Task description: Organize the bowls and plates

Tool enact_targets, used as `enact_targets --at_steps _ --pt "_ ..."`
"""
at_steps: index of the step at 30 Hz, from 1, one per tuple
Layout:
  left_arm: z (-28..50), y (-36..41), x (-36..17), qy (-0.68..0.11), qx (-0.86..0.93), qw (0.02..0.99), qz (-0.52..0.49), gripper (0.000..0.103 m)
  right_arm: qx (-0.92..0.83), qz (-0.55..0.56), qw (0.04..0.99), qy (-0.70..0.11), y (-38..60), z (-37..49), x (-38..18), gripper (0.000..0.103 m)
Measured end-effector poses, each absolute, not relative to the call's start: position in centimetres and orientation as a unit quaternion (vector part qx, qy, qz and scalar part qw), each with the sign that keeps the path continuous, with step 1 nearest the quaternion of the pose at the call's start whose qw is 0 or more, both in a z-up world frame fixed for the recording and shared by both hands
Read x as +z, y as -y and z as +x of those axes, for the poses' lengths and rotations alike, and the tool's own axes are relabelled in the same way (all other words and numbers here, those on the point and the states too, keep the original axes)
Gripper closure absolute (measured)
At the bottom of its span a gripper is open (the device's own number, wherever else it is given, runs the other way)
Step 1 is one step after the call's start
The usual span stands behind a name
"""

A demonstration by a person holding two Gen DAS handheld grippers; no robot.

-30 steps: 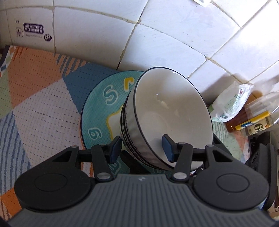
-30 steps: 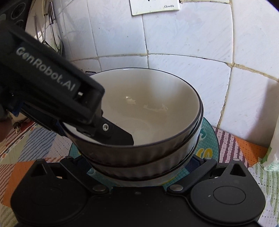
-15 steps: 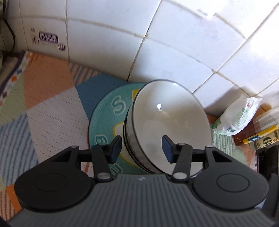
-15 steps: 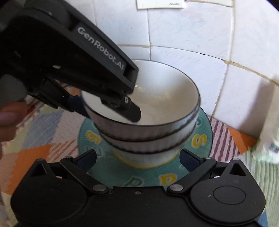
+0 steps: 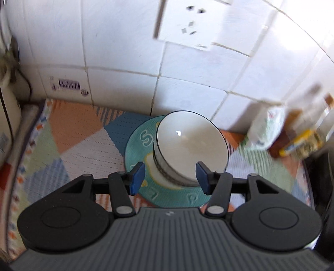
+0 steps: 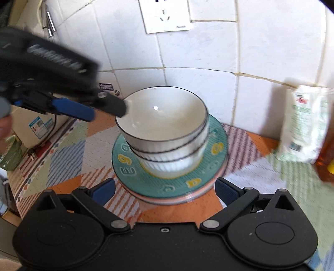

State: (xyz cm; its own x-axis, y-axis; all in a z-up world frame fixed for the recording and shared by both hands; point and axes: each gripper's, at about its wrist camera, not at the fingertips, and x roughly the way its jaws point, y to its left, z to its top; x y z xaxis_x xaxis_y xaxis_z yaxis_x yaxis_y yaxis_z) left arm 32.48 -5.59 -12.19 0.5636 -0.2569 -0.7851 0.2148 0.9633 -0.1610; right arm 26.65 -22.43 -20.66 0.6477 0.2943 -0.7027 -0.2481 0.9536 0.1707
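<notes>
Left tool [image 5: 170, 177]: jaws opening, nothing between them.
Right tool [image 6: 165, 192]: spread wide, empty.
Bowls [image 6: 165, 129]: three nested upright, mouths up, centred on teal plate [image 6: 217, 164].
Tabletop [image 6: 68, 154]: patterned mat beneath.

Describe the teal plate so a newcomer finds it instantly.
Start at the white tiled wall with the socket; below it lies a patchwork mat. The teal plate sits there under the stacked white bowls, on a pink plate, and alone bears yellow letters.
</notes>
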Motion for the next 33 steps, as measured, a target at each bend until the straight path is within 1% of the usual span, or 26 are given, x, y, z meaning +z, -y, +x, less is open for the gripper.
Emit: enact_targets --at_steps 2,7,12,16,21,23,27,30,31,32,33 --pt "31.2 5.5 -11.5 -0.441 -0.147 0.885 -0.002 0.049 0.136 0.029 0.907 -0.397 22.5 25.6 -20.2 0.0" --pt "28.2 4.5 -9.9 -0.448 -0.16 0.879 0.013 0.049 0.092 0.054 0.902 -0.418 22.9 23.2 -19.1 0.0" --pt "25.0 3.1 -8.0 -0.443 -0.167 0.88 0.029 0.047 0.061 0.046 0.906 -0.417 22.4 20.0 -17.0 0.0" --pt "22.1 1.7 -6.2 -0.431 -0.168 0.886 0.035 0.043 0.036 0.039 0.907 -0.417 22.0 17.5 -14.9 0.0" --pt "18.4 0.1 -4.1 -0.417 -0.166 0.893 0.036 0.037 0.005 0.055 0.907 -0.417 22.1 14.4 -12.5 0.0" --pt "17.0 -0.3 -3.6 -0.42 -0.163 0.892 0.047 0.026 -0.008 0.054 0.908 -0.415 22.0 13.1 -11.6 0.0" --pt "14.5 -1.0 -3.0 -0.416 -0.174 0.891 0.056 0.023 -0.031 0.039 0.912 -0.407 21.2 10.8 -10.0 0.0" --pt "13.0 -1.4 -2.7 -0.416 -0.175 0.891 0.058 0.016 -0.048 0.037 0.911 -0.407 20.6 9.3 -9.2 0.0" --pt "12.5 -1.5 -2.6 -0.412 -0.174 0.892 0.06 0.012 -0.053 0.036 0.91 -0.409 20.4 8.9 -9.0 0.0" --pt "12.1 -1.6 -2.5 -0.411 -0.172 0.893 0.061 0.009 -0.057 0.035 0.909 -0.411 20.2 8.5 -8.8 0.0" --pt "11.7 -1.7 -2.4 -0.411 -0.169 0.894 0.06 0.009 -0.062 0.034 0.909 -0.411 19.9 8.0 -8.6 0.0"
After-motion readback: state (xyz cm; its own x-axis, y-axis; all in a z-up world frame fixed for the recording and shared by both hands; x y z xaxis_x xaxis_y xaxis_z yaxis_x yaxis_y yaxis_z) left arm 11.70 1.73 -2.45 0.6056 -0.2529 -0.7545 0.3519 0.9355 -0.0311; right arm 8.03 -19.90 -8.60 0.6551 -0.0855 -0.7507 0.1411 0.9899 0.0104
